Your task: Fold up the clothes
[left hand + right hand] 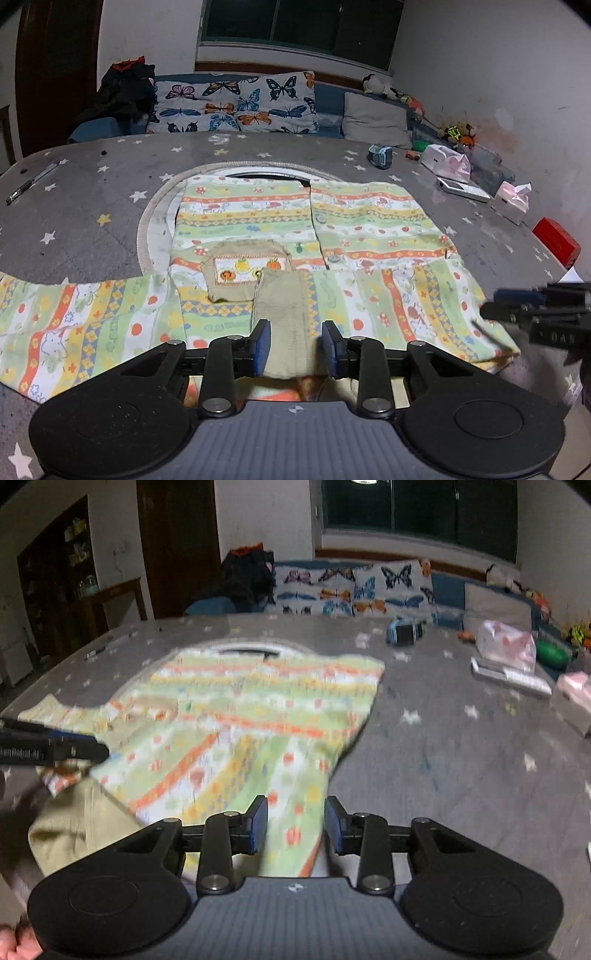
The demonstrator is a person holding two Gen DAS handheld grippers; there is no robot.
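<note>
Folding is only partly done. The shirt (295, 229) lies flat on the bed (92, 206), with one sleeve (424, 306) laid across it and the other sleeve (74, 325) spread out. The left hand-held gripper (295, 345) is part open around the tan cuff (282, 332), not pinching. The right hand-held gripper (295, 825) is part open over the cloth, holding nothing. More folds are left.

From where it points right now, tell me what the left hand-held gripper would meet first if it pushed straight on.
The left hand-held gripper already has the beige ribbed cuff lying between its open jaws, so that comes first. Beyond it lies the striped patterned garment spread on the grey star-print bed cover. Depth is hard to judge here.
</note>
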